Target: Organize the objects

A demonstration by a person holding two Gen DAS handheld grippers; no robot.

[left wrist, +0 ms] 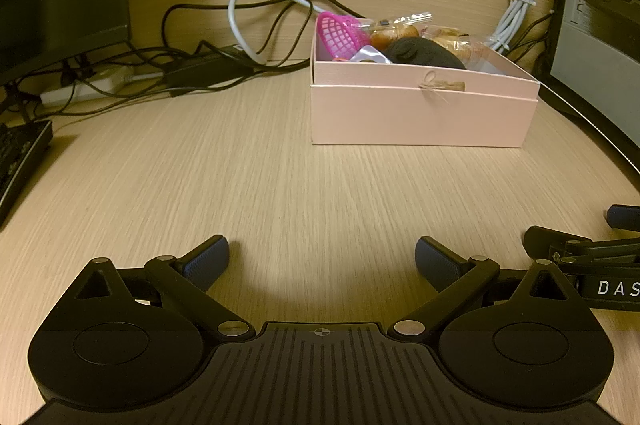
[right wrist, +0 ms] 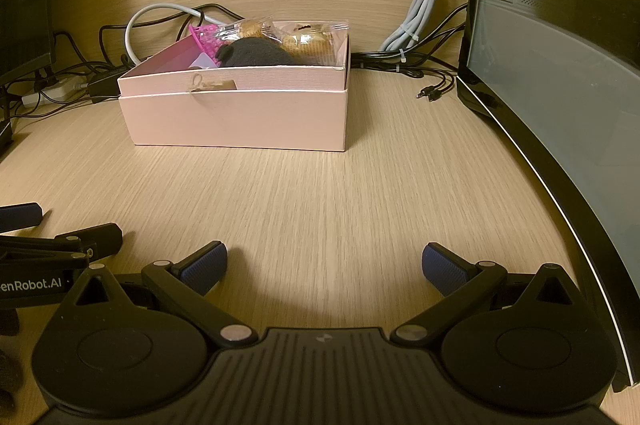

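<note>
My left gripper (left wrist: 322, 261) and right gripper (right wrist: 325, 267) both sit spread wide with nothing between their blue-padded fingers, low over the pale wood-grain desk (right wrist: 320, 193); ahead stands the open pink cardboard box (left wrist: 420, 113), already holding a magenta plastic mesh scoop (left wrist: 338, 35), a dark grey fabric lump (left wrist: 420, 53) and clear-wrapped pastries (right wrist: 308, 41)

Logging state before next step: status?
Left tool open, empty; right tool open, empty. Pink box ahead, already filled. Desk between bare, nothing blocking.
</note>
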